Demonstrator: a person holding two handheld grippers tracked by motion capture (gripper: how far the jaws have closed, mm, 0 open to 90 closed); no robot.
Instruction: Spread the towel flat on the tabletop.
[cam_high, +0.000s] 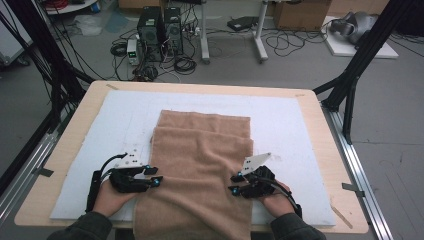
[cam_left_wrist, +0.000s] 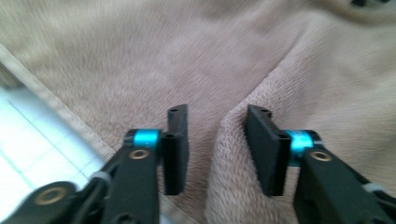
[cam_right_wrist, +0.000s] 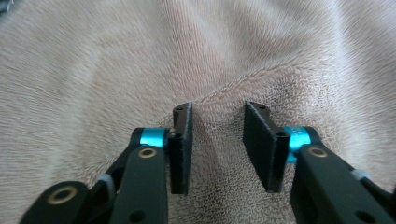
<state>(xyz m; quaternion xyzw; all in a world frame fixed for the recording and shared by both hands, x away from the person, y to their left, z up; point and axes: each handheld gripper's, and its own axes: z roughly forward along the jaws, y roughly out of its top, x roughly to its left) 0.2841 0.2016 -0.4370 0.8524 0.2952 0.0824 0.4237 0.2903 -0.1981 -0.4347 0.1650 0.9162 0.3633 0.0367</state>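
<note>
Towel (cam_high: 200, 165) of tan terry cloth, lying lengthwise on the white mat (cam_high: 290, 125) that covers the wooden table (cam_high: 320, 115); its far end is folded back over itself, and its near end hangs over the table's front edge. Left gripper (cam_high: 155, 180) stands at the towel's left edge, right gripper (cam_high: 235, 184) at its right edge, both near the front of the table. In the left gripper view, the left gripper (cam_left_wrist: 217, 140) has its jaws parted, with a raised ridge of towel (cam_left_wrist: 233, 60) rising into the gap beside the hemmed border. In the right gripper view, the right gripper (cam_right_wrist: 217, 140) likewise stands with jaws apart around a low ridge of towel (cam_right_wrist: 140, 60); whether either pair already presses the pile is hard to tell, the left view being somewhat blurred.

Handling, as judged: the cloth is soft, limp and light, not fragile and not slippery; its nap should give the pads good purchase. It will sag and drape wherever unsupported, so hold is best taken at the two side edges, symmetrically, pinching a full bunched ridge or the hem.

No containers appear on the table.
</note>
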